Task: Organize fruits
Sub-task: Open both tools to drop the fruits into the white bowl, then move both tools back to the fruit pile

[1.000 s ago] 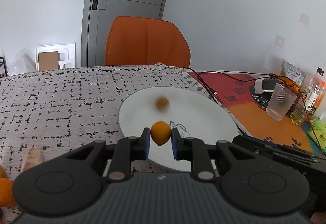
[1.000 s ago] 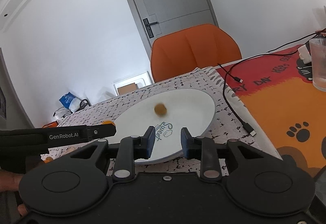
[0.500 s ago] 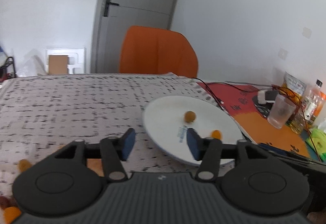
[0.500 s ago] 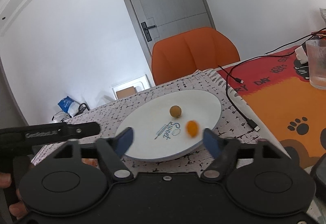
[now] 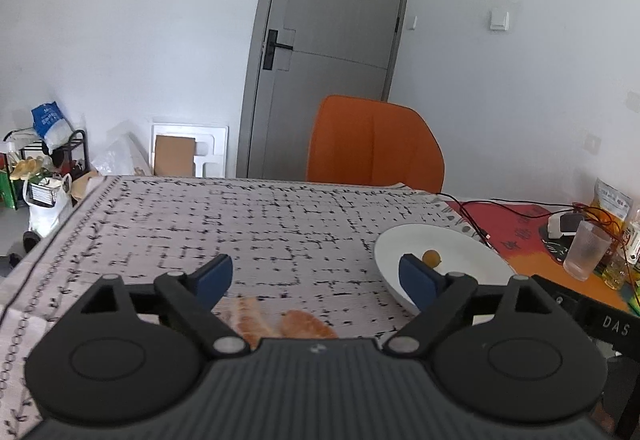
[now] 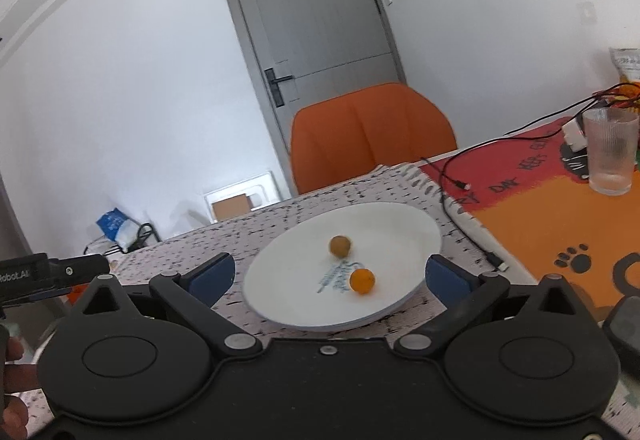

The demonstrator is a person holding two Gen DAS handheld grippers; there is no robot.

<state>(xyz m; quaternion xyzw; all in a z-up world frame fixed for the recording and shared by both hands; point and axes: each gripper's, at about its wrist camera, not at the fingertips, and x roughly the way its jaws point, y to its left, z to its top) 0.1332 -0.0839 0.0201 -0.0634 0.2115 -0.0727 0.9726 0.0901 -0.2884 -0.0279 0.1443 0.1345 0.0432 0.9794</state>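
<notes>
Black grippers, blue pads, seemingly silver pivots.

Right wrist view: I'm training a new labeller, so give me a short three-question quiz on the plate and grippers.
1. How many fruits lie on the white plate?
2. True or false: the right gripper grips the orange fruit.
3. The clear glass stands on: A) the plate B) the orange mat C) the chair?

Key: 1. Two, the orange fruit and a brownish fruit. 2. False; its jaws stand open and empty. 3. B.

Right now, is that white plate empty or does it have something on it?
Not empty. The plate holds two small round fruits: a brownish one and an orange one, lying apart near its middle.
</notes>
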